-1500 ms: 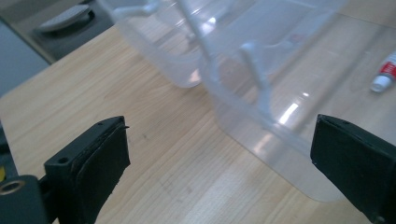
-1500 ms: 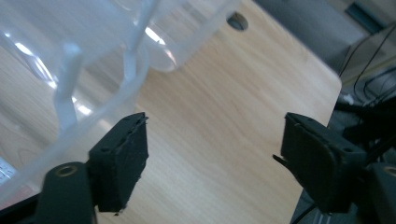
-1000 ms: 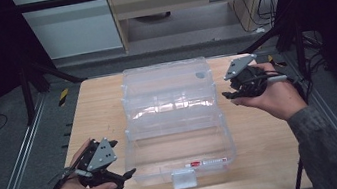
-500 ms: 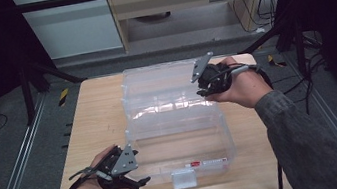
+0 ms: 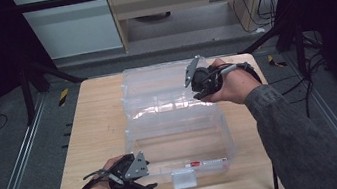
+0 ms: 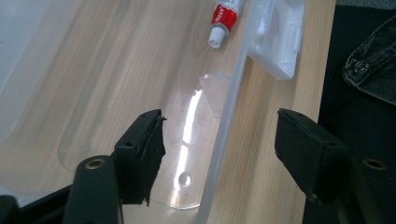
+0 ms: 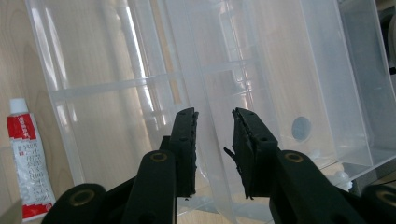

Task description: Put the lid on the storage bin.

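Box (image 5: 176,123) front wall between closing left tongs (image 6: 219,154); right tongs (image 7: 215,154) closing narrow over lid edge.

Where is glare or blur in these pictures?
Left gripper view: a bright glare streak on the box floor, near jaws soft. Right gripper view: pale reflections along the lid ribs. High view: dark surroundings, faint sheen on the lid.

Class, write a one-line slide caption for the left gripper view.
Open left tongs straddle the clear box's front wall, a red-and-white tube inside.
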Tool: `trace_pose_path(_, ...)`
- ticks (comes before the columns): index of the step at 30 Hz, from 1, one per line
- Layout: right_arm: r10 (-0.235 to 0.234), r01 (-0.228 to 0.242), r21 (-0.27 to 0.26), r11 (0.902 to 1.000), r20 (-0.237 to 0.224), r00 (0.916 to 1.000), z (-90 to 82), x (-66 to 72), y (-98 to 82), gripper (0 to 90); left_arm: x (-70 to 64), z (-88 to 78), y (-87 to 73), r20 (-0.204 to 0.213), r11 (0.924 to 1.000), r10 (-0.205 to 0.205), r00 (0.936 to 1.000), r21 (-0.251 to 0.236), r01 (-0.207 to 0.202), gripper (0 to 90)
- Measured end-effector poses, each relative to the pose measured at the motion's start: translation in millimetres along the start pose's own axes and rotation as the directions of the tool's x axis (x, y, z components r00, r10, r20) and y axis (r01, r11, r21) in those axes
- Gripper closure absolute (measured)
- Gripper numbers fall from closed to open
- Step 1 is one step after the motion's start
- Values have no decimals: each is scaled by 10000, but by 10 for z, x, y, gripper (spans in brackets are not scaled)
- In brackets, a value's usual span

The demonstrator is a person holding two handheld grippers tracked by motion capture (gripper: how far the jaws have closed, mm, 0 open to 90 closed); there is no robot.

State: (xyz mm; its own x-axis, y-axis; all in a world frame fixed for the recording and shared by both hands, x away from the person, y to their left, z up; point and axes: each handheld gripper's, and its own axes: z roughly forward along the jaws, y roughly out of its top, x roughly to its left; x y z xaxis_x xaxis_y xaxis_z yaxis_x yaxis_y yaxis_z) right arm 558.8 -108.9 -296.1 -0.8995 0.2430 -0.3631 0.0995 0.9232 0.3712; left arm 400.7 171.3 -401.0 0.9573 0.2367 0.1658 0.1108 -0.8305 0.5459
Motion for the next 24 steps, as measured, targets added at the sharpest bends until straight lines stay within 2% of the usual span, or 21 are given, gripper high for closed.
trace_pose_path(5, -211, 213, 73, 9997, -224, 9995, 31, -7, 9, 723, -15, 76, -3, 238, 9998, -21, 9997, 182, 17, 395)
trace_pose_path(7, -246, 250, 137, 9996, -261, 9994, 36, -3, 12, 727, -11, 86, -3, 284, 9996, 28, 9996, 270, -36, 447)
trace_pose_path(9, -482, 490, 219, 9986, -342, 9982, 54, 0, 28, 744, 5, 115, -9, 451, 9996, -98, 9989, 253, 87, 518)
trace_pose_path(13, -683, 692, 271, 9972, -358, 9970, 73, 9, 48, 774, 24, 152, -16, 643, 9992, -251, 9976, 336, 230, 590)
trace_pose_path(16, -732, 742, 291, 9968, -323, 9968, 80, 7, 55, 792, 23, 171, -27, 673, 9987, -243, 9974, 463, 212, 656)
trace_pose_path(20, -819, 827, 269, 9962, -315, 9961, 81, 12, 60, 803, 50, 165, -44, 356, 9985, -410, 9985, 371, 397, 765)
trace_pose_path(22, -823, 832, 282, 9961, -295, 9962, 85, 10, 60, 804, 76, 173, -54, 564, 9980, -572, 9968, 285, 557, 789)
trace_pose_path(24, -829, 838, 274, 9961, -314, 9961, 88, 8, 64, 804, 82, 174, -58, 576, 9978, -627, 9964, 250, 613, 789)
